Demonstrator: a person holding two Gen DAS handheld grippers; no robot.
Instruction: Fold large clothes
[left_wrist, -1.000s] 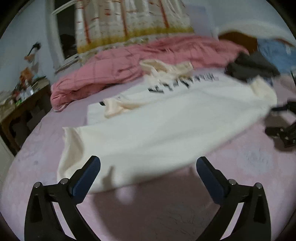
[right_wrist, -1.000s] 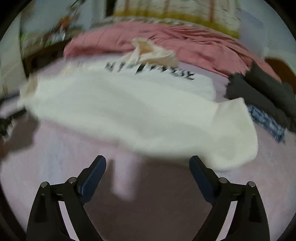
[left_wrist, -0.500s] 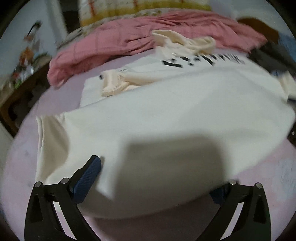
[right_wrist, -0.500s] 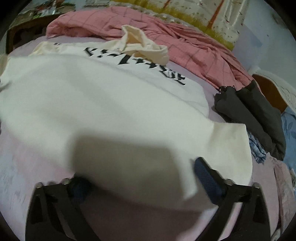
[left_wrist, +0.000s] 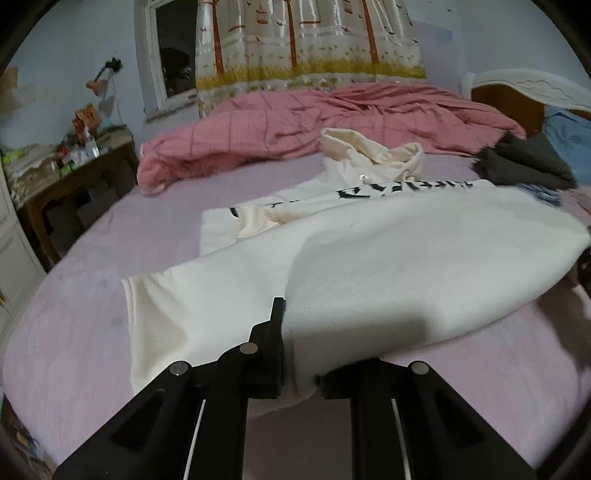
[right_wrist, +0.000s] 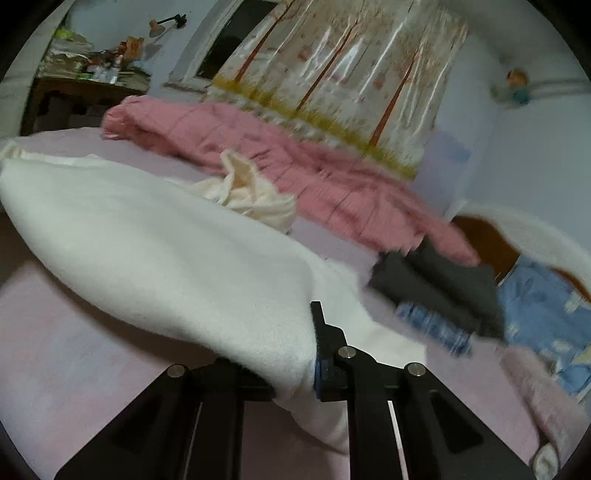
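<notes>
Both grippers have just been closing, and where a second ago their jaws stood wide over bare sheet short of the cloth, each now has the near hem of the cream sweatshirt (left_wrist: 406, 258) pinched between them. That near edge, flat on the bed a moment ago, now rides up off the sheet and throws a shadow under itself. The left gripper (left_wrist: 295, 354) is clamped tight on the hem towards its left corner; the right gripper (right_wrist: 314, 354) is clamped on the hem at the other side, with a flap of cloth hanging below its jaws.

Farther off, the sweatshirt lies spread on the pink bedsheet (left_wrist: 92, 295), black lettering (left_wrist: 399, 190) across the chest, a ribbed cuff (left_wrist: 255, 221) folded in over the body, and its hood (left_wrist: 373, 155) crumpled at the far end. Beyond the hood a pink checked quilt (left_wrist: 295, 125) is heaped along the back of the bed. To the right sit dark grey clothes (right_wrist: 436, 284), a bit of blue-patterned cloth just beside them, with a blue pillow (right_wrist: 543, 310) against the wooden headboard (right_wrist: 484, 236). A tree-printed curtain (left_wrist: 310, 40) hangs behind, and a cluttered wooden table (left_wrist: 74, 173) stands on the left.
</notes>
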